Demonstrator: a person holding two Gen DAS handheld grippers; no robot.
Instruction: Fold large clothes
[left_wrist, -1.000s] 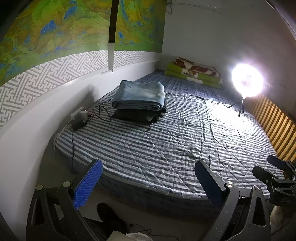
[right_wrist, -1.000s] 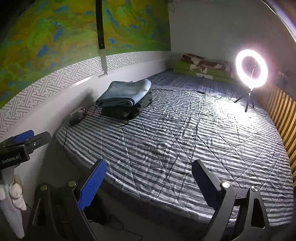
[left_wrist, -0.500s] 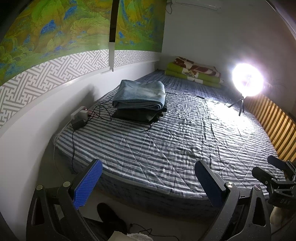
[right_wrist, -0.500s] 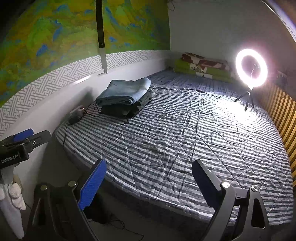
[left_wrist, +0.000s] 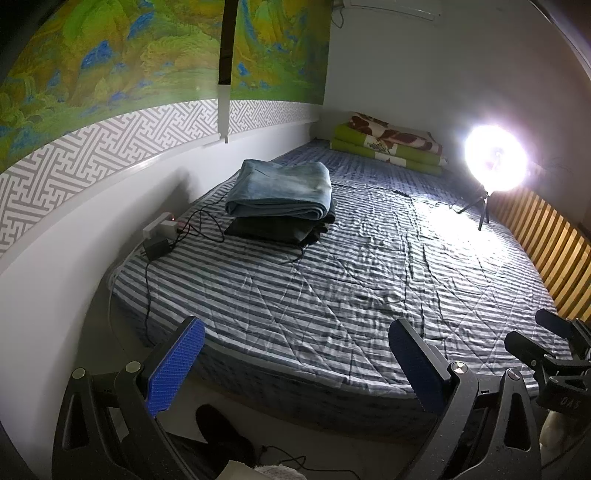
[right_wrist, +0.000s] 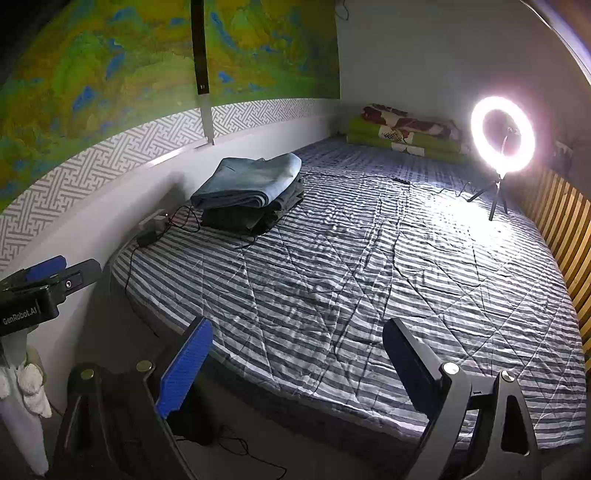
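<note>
Nothing has shifted in the last second — left gripper (left_wrist: 295, 363) and right gripper (right_wrist: 297, 363) stay wide open, empty, short of the bed (left_wrist: 332, 288). Folded stack (left_wrist: 280, 201) sits by the wall, well away; likely a pause between garments.

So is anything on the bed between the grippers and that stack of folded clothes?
Nothing visible. Open striped bedspread lies between both open grippers and the folded clothes. The power strip and its cables sit beside the stack, by the wall.

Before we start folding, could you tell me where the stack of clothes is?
In both views the stack of clothes lies on the bed's far left side by the wall, beside the power strip.
</note>
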